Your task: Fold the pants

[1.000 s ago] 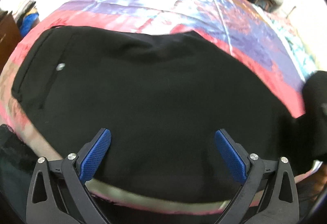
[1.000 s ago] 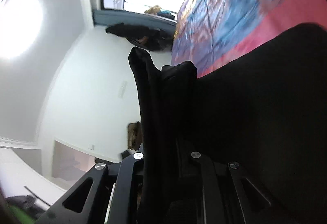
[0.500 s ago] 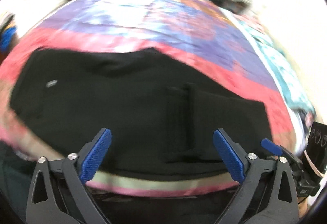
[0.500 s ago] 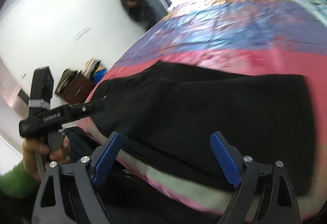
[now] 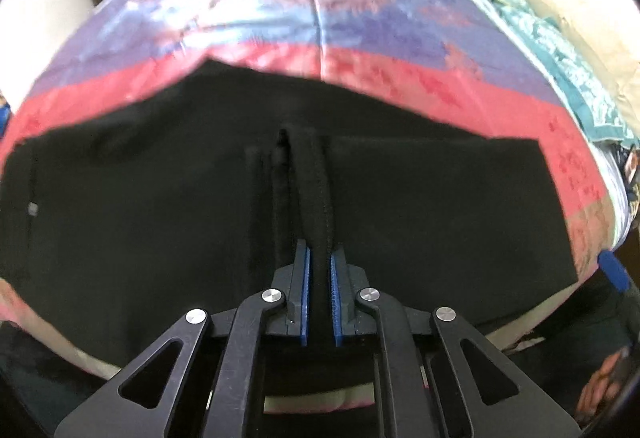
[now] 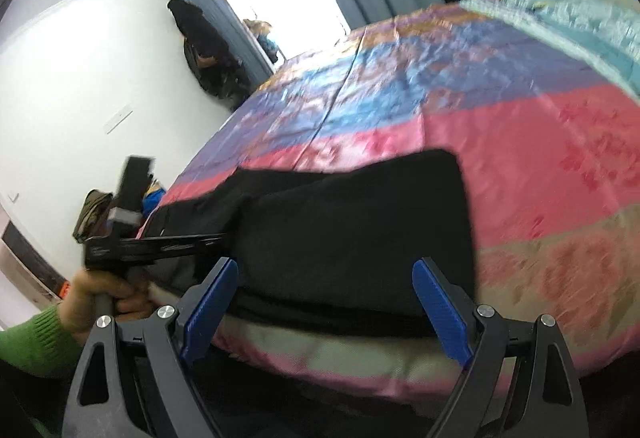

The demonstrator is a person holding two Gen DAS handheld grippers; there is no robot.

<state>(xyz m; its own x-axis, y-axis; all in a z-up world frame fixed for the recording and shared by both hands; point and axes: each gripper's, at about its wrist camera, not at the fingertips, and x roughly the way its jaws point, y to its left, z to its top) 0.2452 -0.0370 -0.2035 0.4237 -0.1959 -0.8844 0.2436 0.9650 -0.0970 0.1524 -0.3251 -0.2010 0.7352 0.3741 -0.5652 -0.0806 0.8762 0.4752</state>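
Plainly one pair of black pants [image 5: 420,206] on bedspread [image 5: 360,30], seemingly folded; left tool [image 5: 319,266] pinching its hem, right tool [image 6: 326,302] spread.

Black folded pants [image 5: 420,206] covering near edge of the pink-and-purple patterned bedspread [image 5: 360,18], bare quilt beyond them open to far side, teal blanket [image 5: 560,50] heaped far right, left gripper [image 6: 216,238] crossing near-left approach

You won't find any text you can read here. The side of the left gripper [image 6: 160,248], seen from the right wrist view, carries pale lettering, but it is too blurred and small for you to make out.
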